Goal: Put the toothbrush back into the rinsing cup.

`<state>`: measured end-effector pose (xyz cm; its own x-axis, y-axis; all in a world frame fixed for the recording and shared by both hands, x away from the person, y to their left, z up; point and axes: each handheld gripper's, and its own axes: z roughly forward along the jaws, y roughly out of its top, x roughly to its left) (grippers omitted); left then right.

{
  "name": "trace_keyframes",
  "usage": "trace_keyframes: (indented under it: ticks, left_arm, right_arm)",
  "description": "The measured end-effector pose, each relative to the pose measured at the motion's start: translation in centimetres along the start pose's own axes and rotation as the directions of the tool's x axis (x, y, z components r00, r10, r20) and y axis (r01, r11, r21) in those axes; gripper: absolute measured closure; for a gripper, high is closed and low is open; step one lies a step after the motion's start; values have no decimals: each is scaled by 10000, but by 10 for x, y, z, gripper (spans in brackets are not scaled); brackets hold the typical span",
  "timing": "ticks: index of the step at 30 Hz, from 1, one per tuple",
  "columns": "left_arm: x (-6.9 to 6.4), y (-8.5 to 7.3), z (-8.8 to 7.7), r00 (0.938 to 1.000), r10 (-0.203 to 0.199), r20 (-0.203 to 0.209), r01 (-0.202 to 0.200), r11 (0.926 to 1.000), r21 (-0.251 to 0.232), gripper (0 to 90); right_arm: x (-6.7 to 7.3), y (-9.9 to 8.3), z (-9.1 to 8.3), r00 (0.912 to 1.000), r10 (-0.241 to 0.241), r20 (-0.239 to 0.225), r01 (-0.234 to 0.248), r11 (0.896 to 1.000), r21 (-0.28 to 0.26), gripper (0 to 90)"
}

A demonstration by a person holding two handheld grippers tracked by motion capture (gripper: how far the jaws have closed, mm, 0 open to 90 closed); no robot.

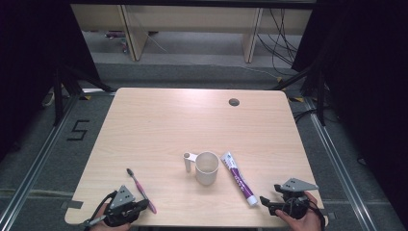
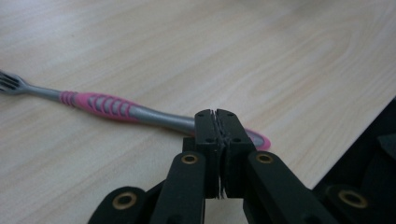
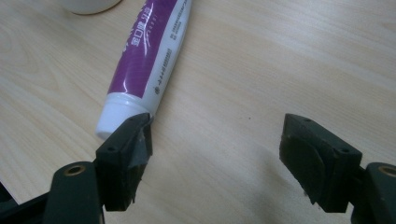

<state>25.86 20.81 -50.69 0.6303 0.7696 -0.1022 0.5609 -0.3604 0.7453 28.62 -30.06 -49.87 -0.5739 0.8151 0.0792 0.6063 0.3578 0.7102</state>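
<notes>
You worked on a pale wood-grain table (image 1: 159,120) with a smooth, faintly sheeny laminate look. Your toothbrush (image 2: 100,103) near the left was plastic, glossy grey with ribbed pink grips. The toothpaste tube (image 3: 149,51) on the right was soft glossy plastic, white and purple, printed. The cup (image 1: 207,167) between them looked like smooth matt cream plastic. Your right gripper (image 3: 217,156) had matt black plastic jaws.
</notes>
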Motion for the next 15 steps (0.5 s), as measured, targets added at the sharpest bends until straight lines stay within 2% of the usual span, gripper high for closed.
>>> trace_keyframes:
  ticks: [1, 2, 3, 4, 6, 7, 8, 11, 12, 15]
  left_arm:
    - [-1, 3, -1, 9999, 97, 70, -97, 9999, -40, 877]
    - [-3, 6, 0, 10000, 10, 89, -8, 9998, -221, 880]
    - [-3, 6, 0, 10000, 10, 89, -8, 9998, -221, 884]
    - [-6, 11, 0, 9995, 284, 146, -284, 9996, -39, 889]
    - [-8, 12, 2, 9994, 309, 165, -308, 9995, -34, 891]
    - [-9, 13, 5, 9991, 347, 248, -347, 9994, -12, 891]
    - [-9, 13, 5, 9991, 347, 248, -347, 9994, -12, 891]
    - [-9, 12, 8, 9996, 211, 168, -212, 9998, 27, 882]
    - [-7, 12, 7, 10000, 20, 63, -21, 10000, 55, 861]
    - [-5, 12, 6, 9998, -149, -145, 151, 9998, 148, 798]
  right_arm:
    - [0, 0, 0, 10000, 3, -4, -3, 10000, 4, 266]
    - [0, 0, 0, 10000, 20, -12, -20, 10000, 30, 265]
    - [0, 0, 0, 10000, 20, -12, -20, 10000, 30, 265]
    - [0, 0, 0, 10000, 36, -28, -36, 10000, 50, 265]
    - [0, 0, 0, 10000, 18, -34, -18, 10000, 55, 266]
    - [1, 0, 0, 9997, 220, -44, -220, 9997, 86, 266]
    - [-1, 0, 1, 10000, 29, -77, -29, 10000, 5, 266]
    - [-1, 0, 1, 9999, 13, -147, -13, 10000, 20, 266]
    - [-1, 0, 1, 9999, 48, -138, -47, 10000, 21, 265]
    - [0, 0, 1, 9999, 57, -135, -56, 10000, 32, 266]
